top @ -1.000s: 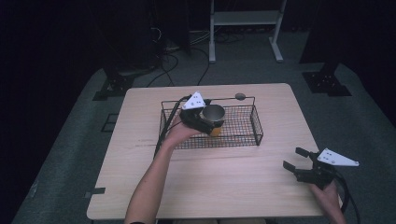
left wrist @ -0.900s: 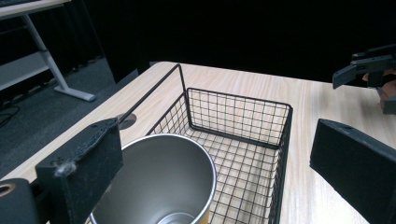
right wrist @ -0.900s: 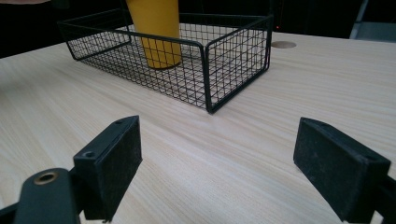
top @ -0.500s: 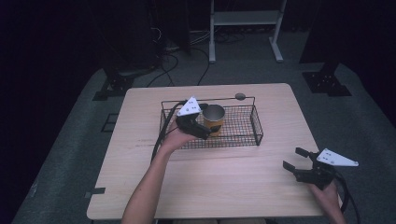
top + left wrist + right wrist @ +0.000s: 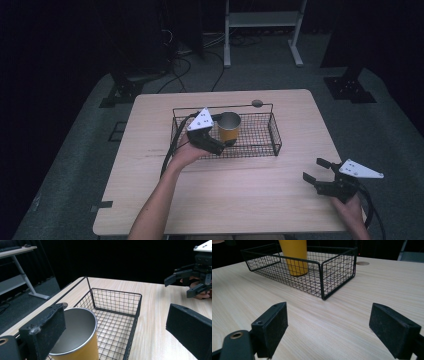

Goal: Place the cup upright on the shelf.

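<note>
A yellow cup (image 5: 229, 128) with a bare metal inside stands upright in the left part of a black wire basket (image 5: 275, 136) at the table's middle. My left gripper (image 5: 224, 144) is open at the basket's near left side. In the left gripper view the cup (image 5: 76, 340) sits just beside the left jaw, apart from the right jaw, with the basket (image 5: 116, 301) beyond. My right gripper (image 5: 313, 170) hangs open over bare wood at the front right, also seen far off as the right gripper (image 5: 190, 282). The right gripper view looks over the table at the cup (image 5: 295, 255).
A small round grommet (image 5: 257, 103) sits in the table (image 5: 150, 200) just behind the basket. Beyond the table, on the dark floor, are cables (image 5: 192, 50), a white desk frame (image 5: 262, 20) and black stands (image 5: 350, 82).
The left gripper has drawn back from the cup toward the near left. The cup, tilted a second ago, now stands upright in the basket. The right gripper has stayed still.
</note>
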